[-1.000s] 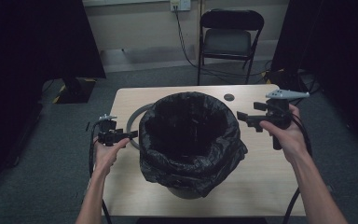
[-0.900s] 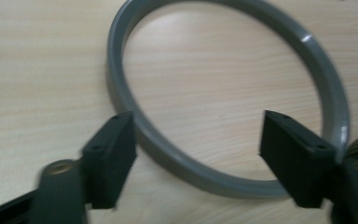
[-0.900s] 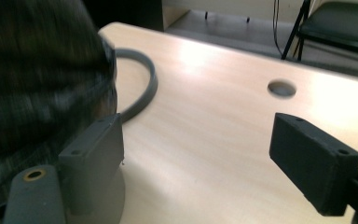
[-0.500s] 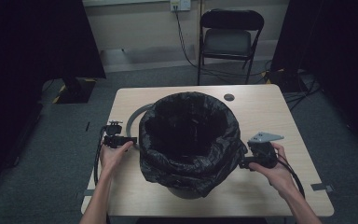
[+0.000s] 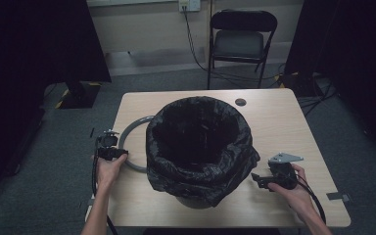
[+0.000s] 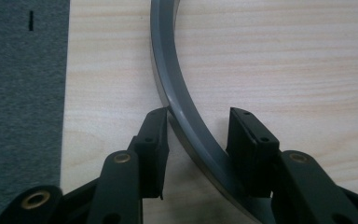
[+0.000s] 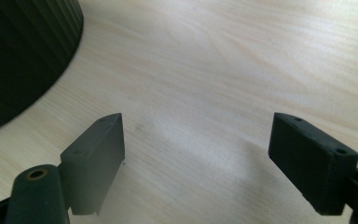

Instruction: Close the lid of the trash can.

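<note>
A grey plastic ring (image 5: 129, 131) lies flat on the wooden table (image 5: 284, 122), left of a bin lined with a black bag (image 5: 198, 147). My left gripper (image 5: 122, 154) sits low over the ring's near-left arc. In the left gripper view the ring (image 6: 163, 56) runs between the jaws of that gripper (image 6: 198, 130), which have just been closing. One pad (image 6: 156, 140) meets the ring's outer edge, while a thin gap shows at the other. My right gripper (image 5: 256, 179) hovers low over bare table right of the bin, its jaws (image 7: 196, 144) wide apart and empty.
The bin's dark ribbed wall (image 7: 23, 56) stands just left of the right gripper. A round cable hole (image 5: 240, 102) sits near the table's far edge. A black chair (image 5: 242, 34) stands behind the table. Grey carpet (image 6: 18, 93) borders the table's left edge.
My right hand has dropped from beside the bin's rim to just above the table at the front right. My left gripper has sunk onto the ring and its jaws have narrowed.
</note>
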Tool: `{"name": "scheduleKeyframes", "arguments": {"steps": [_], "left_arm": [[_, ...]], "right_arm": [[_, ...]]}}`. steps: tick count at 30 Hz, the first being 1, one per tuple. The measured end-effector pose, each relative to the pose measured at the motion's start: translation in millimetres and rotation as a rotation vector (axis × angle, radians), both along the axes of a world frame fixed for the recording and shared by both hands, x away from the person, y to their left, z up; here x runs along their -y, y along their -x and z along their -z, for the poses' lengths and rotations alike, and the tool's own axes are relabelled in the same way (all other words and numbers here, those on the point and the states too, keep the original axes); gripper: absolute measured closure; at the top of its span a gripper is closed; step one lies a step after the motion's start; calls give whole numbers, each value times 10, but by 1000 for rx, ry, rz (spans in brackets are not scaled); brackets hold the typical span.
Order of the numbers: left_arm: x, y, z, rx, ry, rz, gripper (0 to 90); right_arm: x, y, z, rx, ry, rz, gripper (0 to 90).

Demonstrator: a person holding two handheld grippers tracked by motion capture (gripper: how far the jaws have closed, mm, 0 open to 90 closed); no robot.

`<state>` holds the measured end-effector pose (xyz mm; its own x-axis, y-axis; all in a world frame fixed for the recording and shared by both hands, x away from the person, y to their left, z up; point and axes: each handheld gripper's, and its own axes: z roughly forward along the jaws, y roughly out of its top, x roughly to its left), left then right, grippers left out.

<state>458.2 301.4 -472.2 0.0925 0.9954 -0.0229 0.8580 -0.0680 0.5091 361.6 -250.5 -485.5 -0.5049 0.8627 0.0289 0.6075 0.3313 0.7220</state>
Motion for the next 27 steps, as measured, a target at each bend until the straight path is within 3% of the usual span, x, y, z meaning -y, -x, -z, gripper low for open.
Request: {"name": "scheduleKeyframes", "arguments": {"steps": [6,8,12,18,21,27], "left_arm": [[38,-102,7,14,-3,-41,566],[13,-105,18,36,7,-62,672],[-26,-130,27,54,-4,-92,757],[-28,-140,44,79,-1,-119,780],[-116,-114,33,97,37,-137,788],[-252,-40,-73,170,113,-162,791]], "right_arm": [[-40,14,72,13,69,-1,174],[-35,13,96,9,60,1,169],[-15,9,107,4,44,2,160],[-11,-1,123,18,34,1,156],[-8,-3,129,22,31,4,155],[-1,12,146,40,22,7,155]]}}
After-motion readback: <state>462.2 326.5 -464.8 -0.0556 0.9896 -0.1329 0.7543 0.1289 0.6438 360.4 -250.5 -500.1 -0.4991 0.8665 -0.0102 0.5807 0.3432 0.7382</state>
